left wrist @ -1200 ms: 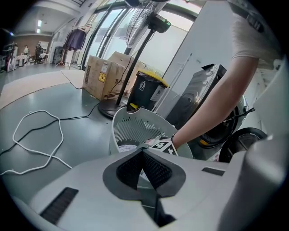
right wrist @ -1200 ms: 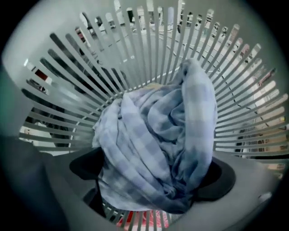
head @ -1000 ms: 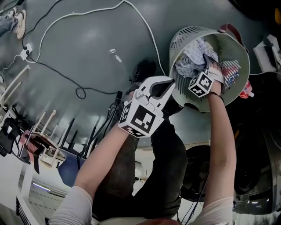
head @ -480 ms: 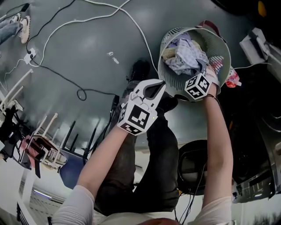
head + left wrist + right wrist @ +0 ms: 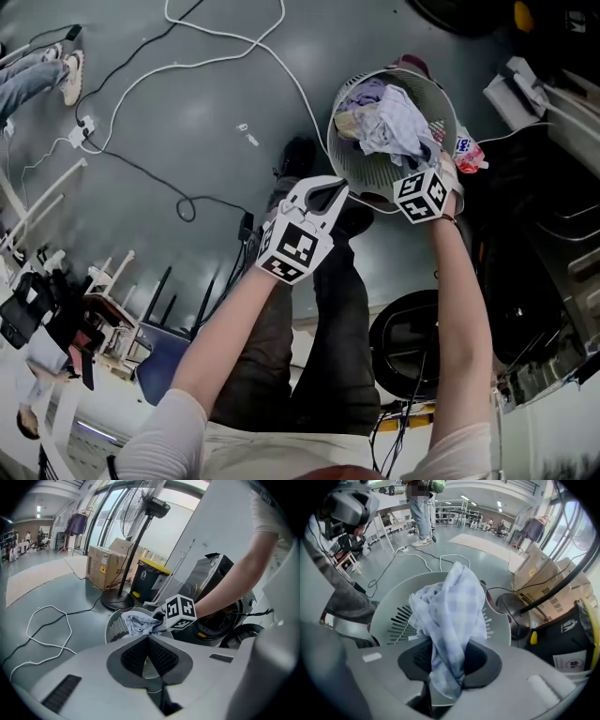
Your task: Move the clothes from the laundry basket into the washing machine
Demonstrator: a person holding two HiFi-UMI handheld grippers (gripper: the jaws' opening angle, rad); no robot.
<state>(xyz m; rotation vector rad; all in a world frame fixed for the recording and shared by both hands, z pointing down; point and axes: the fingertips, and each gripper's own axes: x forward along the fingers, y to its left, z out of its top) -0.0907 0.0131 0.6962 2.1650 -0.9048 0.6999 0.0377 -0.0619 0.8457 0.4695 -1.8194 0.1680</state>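
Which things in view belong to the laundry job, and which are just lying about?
Job: laundry basket, checked cloth in the right gripper, other clothes in it, washing machine.
Lying about: white cable, black cable, standing fan, cardboard boxes, yellow-lidded bin.

A: What can't be seen at the right gripper?
B: The checked cloth fills the gap between its fingers and hides much of the basket beyond them
A: And farther off?
B: The person well past the fingers is cut off by the top edge
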